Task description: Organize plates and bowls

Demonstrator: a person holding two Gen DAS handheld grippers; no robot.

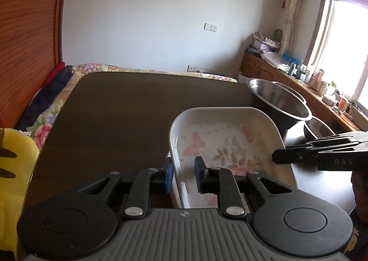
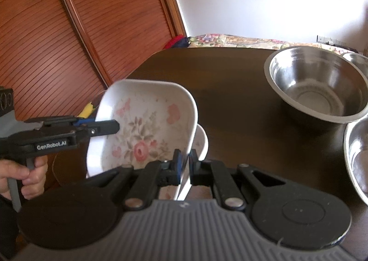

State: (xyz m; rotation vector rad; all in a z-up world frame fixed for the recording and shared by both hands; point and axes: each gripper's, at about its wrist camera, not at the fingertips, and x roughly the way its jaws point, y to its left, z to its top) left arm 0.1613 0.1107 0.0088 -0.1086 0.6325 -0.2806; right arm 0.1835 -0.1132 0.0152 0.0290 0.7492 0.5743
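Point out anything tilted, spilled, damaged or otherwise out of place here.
The floral plate is the odd thing: it tilts steeply above the dark table, over another white dish, with the right gripper clamped on its rim and the left gripper straddling the opposite rim. Nothing looks spilled or broken; the steel bowl sits upright.

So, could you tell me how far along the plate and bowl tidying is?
Done: nothing clearly; a white plate lies on the table. In hand: the floral plate, tilted above it, right claw shut on its rim, left claw straddling the opposite rim. Left: three steel bowls stand separately, unstacked.
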